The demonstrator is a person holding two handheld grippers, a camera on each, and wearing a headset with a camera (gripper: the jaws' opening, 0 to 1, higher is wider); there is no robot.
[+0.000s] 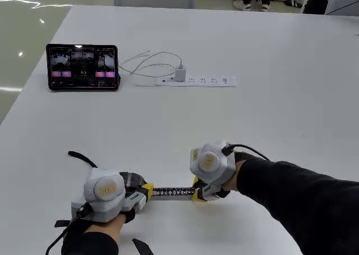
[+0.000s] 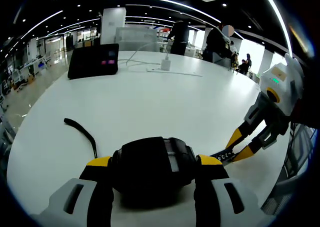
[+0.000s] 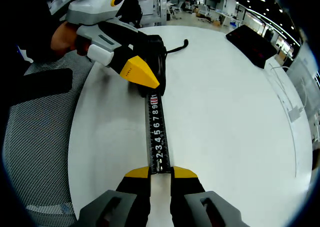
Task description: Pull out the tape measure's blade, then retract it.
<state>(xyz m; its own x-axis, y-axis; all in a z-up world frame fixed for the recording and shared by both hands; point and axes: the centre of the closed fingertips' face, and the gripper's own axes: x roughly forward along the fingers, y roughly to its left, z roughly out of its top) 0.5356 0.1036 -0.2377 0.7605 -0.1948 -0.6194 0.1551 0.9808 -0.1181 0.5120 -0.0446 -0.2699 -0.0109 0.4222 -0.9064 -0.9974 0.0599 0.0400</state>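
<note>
A black tape measure case (image 2: 152, 164) sits on the white table between the yellow-tipped jaws of my left gripper (image 2: 154, 162), which is shut on it. In the head view the case (image 1: 132, 183) lies at the lower left, with my left gripper (image 1: 140, 194) around it. A short length of blade (image 3: 156, 137) with black numbers runs from the case (image 3: 152, 62) to my right gripper (image 3: 161, 173), which is shut on the blade's end. The blade (image 1: 171, 192) spans the gap to my right gripper (image 1: 196, 194). A black wrist strap (image 2: 82, 133) trails from the case.
A tablet (image 1: 82, 67) stands at the back left. A white power strip (image 1: 197, 81) with a charger (image 1: 180, 73) and cables lies behind the work. The table's near edge (image 3: 75, 152) is close, with a mesh chair (image 3: 37, 137) beyond it. People stand past the far edge.
</note>
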